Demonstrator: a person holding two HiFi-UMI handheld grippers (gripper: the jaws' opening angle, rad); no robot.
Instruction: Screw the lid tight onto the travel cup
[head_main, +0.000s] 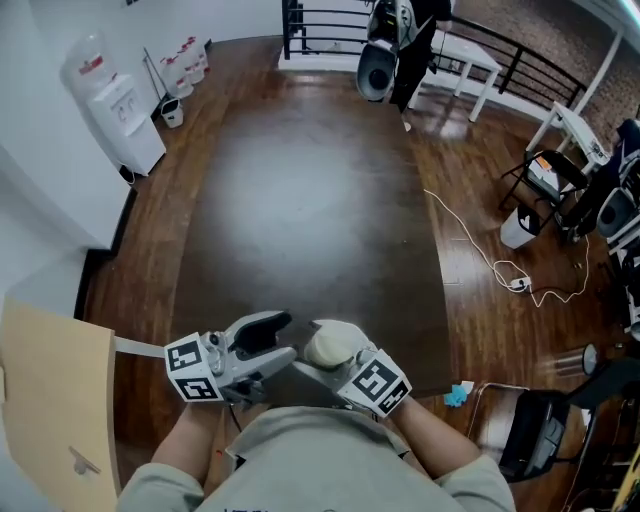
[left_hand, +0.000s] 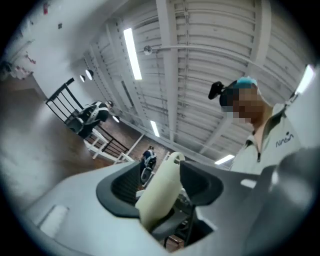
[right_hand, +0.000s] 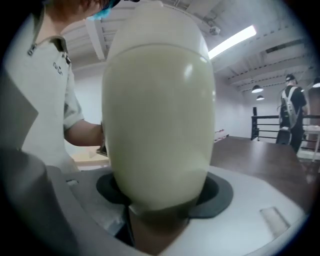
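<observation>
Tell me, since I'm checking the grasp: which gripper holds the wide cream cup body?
The right gripper: the rounded cream cup fills its jaws. The left gripper has only a slim cream piece between its jaws.

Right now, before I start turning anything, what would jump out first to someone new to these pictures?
The cream travel cup fills the right gripper view, clamped between the jaws of the right gripper. The left gripper pinches a slim cream piece in its jaws. Both hover by the near end of a long dark table.
</observation>
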